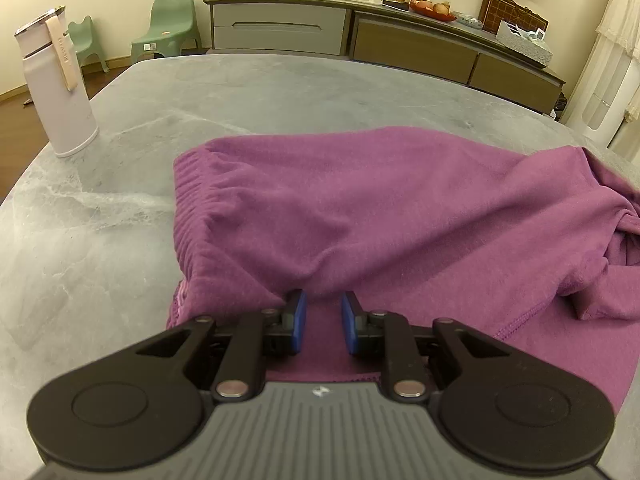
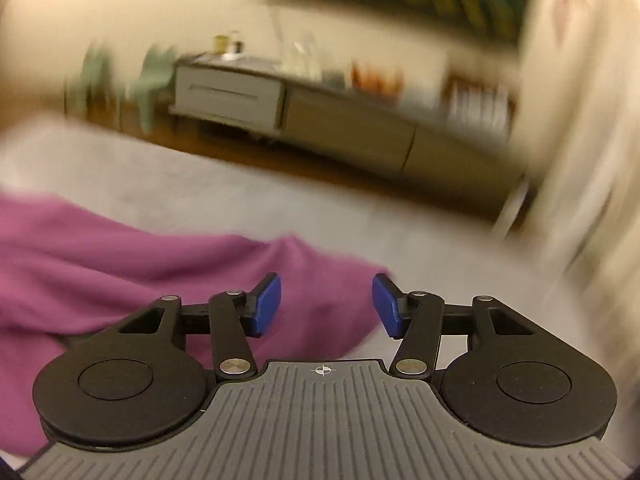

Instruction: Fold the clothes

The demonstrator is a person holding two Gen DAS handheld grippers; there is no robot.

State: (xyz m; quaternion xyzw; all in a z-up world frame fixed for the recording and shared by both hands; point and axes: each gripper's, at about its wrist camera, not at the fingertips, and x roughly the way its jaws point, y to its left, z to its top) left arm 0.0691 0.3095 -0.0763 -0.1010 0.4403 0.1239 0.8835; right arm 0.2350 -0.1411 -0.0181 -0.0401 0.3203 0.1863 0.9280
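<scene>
A purple fleece garment (image 1: 360, 208) lies spread on the grey marble table (image 1: 120, 208), its ribbed elastic band at the left. My left gripper (image 1: 324, 320) sits low over the garment's near edge. Its blue pads (image 1: 298, 320) stand a narrow gap apart with flat cloth under them, and nothing is pinched between them. In the blurred right wrist view the same purple garment (image 2: 120, 264) runs in from the left. My right gripper (image 2: 326, 306) hangs open above the garment's right end, with nothing between its pads (image 2: 266, 306).
A white kettle-like jug (image 1: 56, 84) stands at the table's far left edge. Beyond the table are a long low sideboard (image 1: 360, 36) with clutter on top and two green child chairs (image 1: 168, 28). Bare tabletop (image 2: 440, 240) lies right of the garment.
</scene>
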